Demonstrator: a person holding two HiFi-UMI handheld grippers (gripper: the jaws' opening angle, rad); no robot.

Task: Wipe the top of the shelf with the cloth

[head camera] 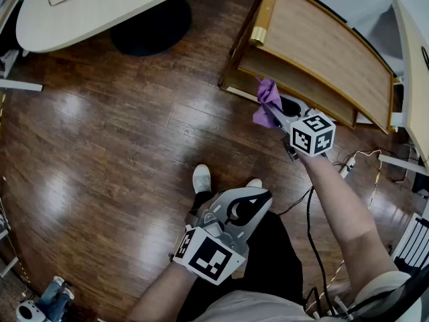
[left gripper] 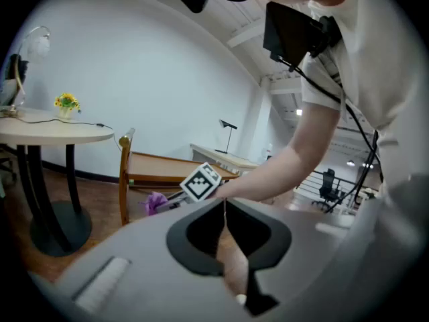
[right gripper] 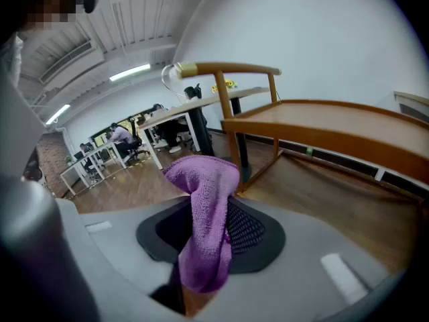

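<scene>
Right tongs (head camera: 278, 118) pinching purple cloth (right gripper: 206, 200); cloth bunched, one fold standing above jaws, tail hanging below. Left tongs (left gripper: 224, 212) pressed together, nothing between, low by person's legs, well behind right tongs. Shelf top (right gripper: 335, 123) ahead of right tongs and higher; cloth near shelf's front edge, not touching top. Judged step: approach, wiping not yet begun. Next move calls for raising cloth over edge, laying it flat on board, pressing, sweeping lengthwise, clear of gold-coloured post (head camera: 263, 12) ahead-left.

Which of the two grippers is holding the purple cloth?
The right gripper near the shelf: its fingers pinch the cloth. The left gripper is shut, empty.
</scene>
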